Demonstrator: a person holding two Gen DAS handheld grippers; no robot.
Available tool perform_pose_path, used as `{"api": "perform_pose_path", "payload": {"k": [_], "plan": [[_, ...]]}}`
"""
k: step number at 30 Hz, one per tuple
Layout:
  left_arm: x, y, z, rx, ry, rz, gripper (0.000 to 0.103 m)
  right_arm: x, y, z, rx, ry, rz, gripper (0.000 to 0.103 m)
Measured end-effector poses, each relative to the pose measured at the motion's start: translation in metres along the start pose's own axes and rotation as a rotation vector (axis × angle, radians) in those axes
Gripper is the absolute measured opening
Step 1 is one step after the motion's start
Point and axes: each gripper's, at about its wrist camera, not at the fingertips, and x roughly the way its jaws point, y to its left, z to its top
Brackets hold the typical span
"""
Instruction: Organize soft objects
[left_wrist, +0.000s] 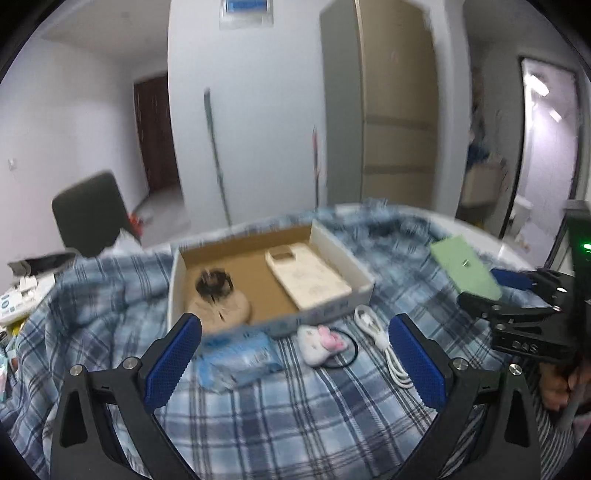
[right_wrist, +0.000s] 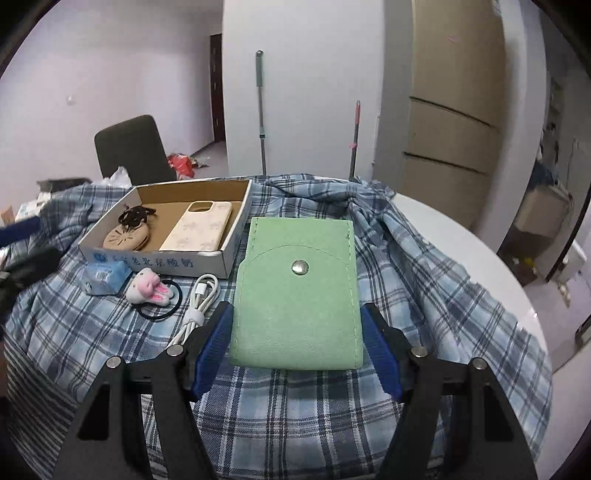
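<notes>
From the left wrist, the left tool (left_wrist: 295, 350) is hanging open over the plaid cloth (left_wrist: 295, 417) that is covering the desk, its blue pads standing wide with nothing between them. Ahead of it a shallow cardboard box (left_wrist: 354, 258) is serving as the collecting tray: a cream phone case (left_wrist: 308, 275) is already lying flat inside beside a tan round pouch (left_wrist: 221, 306) with what may be a dark hair claw on top, though motion blur is smearing that corner. Still waiting on the cloth, just in front of the box, are a blue tissue pack (left_wrist: 236, 360), a plush bunny hair tie (left_wrist: 321, 343) and a coiled white charging cable (left_wrist: 384, 345). Off to the right, the right tool (left_wrist: 480, 295) is carrying a green pouch (left_wrist: 467, 267) in the air.

From the right wrist, the right tool (right_wrist: 295, 332) is clamping the green snap-button pouch (right_wrist: 295, 299) by its two long edges, holding it flat and lifted off the cloth, to the right of the box (right_wrist: 225, 254). Gripping by the sides seems meant to keep the soft pouch from folding, so it can be laid down next to the phone case (right_wrist: 199, 227). The bunny tie (right_wrist: 149, 291), the cable (right_wrist: 201, 301) and the tissue pack (right_wrist: 101, 278) are lying untouched on the left.
</notes>
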Motion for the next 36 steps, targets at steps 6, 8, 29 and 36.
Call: {"api": "perform_pose_path", "payload": {"k": [6, 8, 29, 36], "plan": [[0.053, -0.022, 0.016, -0.168, 0.236, -0.13, 0.084, 0.001, -0.005, -0.005, 0.036, -0.008, -0.011, 0.068], [0.069, -0.029, 0.012, -0.217, 0.292, -0.154, 0.071, 0.0, -0.007, -0.005, 0.046, -0.016, -0.013, 0.068], [0.129, -0.061, -0.006, -0.187, 0.486, -0.164, 0.023, -0.004, -0.018, -0.006, 0.091, -0.022, 0.013, 0.068], [0.114, -0.063, -0.002, -0.147, 0.445, -0.191, 0.02, -0.004, -0.019, -0.006, 0.091, -0.025, 0.012, 0.068]]}}
